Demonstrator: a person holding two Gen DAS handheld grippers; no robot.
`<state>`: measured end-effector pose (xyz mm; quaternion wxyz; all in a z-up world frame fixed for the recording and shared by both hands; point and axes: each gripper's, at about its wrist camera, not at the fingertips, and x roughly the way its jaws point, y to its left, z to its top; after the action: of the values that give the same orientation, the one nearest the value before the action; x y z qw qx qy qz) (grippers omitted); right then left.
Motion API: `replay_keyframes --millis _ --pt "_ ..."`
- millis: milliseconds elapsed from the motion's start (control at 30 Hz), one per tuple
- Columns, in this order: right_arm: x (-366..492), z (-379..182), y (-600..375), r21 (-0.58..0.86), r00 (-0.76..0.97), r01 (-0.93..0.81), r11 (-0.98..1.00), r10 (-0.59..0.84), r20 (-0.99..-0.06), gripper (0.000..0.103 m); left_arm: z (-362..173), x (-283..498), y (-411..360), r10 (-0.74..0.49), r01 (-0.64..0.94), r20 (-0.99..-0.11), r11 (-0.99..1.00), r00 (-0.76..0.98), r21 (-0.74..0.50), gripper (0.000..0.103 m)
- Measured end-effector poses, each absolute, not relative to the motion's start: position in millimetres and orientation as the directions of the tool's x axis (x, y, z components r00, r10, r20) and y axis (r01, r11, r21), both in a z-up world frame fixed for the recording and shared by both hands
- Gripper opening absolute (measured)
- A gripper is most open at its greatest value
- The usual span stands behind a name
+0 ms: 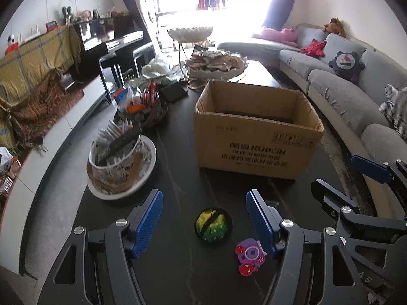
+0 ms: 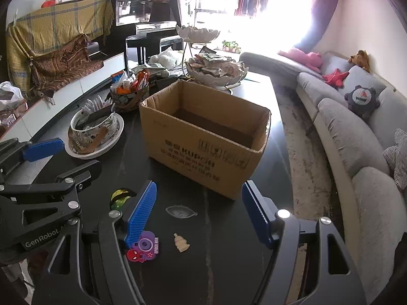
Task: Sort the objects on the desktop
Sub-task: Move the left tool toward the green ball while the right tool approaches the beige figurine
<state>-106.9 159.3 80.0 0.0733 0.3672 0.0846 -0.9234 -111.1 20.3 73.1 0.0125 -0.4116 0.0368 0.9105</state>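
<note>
An open cardboard box (image 1: pixel 257 137) stands on the dark table (image 1: pixel 178 172); it also shows in the right wrist view (image 2: pixel 203 139). My left gripper (image 1: pixel 204 221) is open, its fingers either side of a green and yellow ball (image 1: pixel 213 225) lying on the table. A purple camera-shaped toy (image 1: pixel 249 255) lies by its right finger. My right gripper (image 2: pixel 198 216) is open and empty above the table. In the right wrist view the purple toy (image 2: pixel 142 249) sits under the left finger, a small beige figure (image 2: pixel 181 242) lies between the fingers, and the ball (image 2: pixel 119 197) is partly hidden at left.
A white bowl on a plate (image 1: pixel 122 162) holds packets and a dark remote at the left. A patterned bowl of snacks (image 1: pixel 142 106) and a white tiered snack dish (image 1: pixel 216 66) stand behind. A grey sofa (image 1: pixel 343 96) runs along the right.
</note>
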Motion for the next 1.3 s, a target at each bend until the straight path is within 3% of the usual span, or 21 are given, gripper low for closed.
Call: replay_keyframes --millis 367,933,1300 --pt "-103 52 158 -0.072 -0.665 0.201 -0.977 -0.082 -0.742 0.067 45 -106 20 -0.017 -0.051 -0.787 -0.997 -0.617 0.061 0.064" --pt "-101 0 161 -0.017 -0.547 0.224 -0.974 -0.112 -0.83 0.055 -5 -103 26 -0.008 -0.067 -0.858 -0.996 -0.514 0.05 0.063" --pt "-103 -23 165 0.011 -0.494 0.199 -0.98 -0.11 -0.862 0.054 -25 -107 29 -0.018 -0.07 -0.882 -0.996 -0.472 0.057 0.063"
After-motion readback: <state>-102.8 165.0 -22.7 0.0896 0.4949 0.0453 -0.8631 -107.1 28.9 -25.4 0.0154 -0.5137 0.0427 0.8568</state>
